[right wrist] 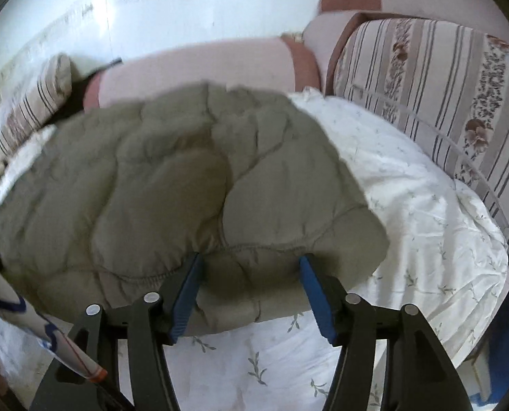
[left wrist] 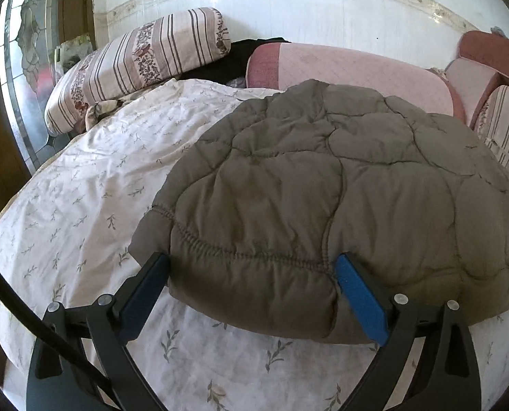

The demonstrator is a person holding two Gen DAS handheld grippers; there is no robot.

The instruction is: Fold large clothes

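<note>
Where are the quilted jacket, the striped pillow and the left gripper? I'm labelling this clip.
quilted jacket (left wrist: 323,185): left wrist view, middle of its padded top.
striped pillow (left wrist: 134,65): left wrist view, centre of its striped face.
left gripper (left wrist: 251,274): left wrist view, midway between the blue fingertips, over the jacket's hem.

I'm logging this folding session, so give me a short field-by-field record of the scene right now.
garment: quilted olive-brown jacket, lying bunched on the bed
surface: white leaf-print bedsheet
left hand-held gripper: open, fingers either side of the jacket's near hem
right hand-held gripper: open, fingers straddling the near hem
behind: striped floral pillow, pink cushion
</note>
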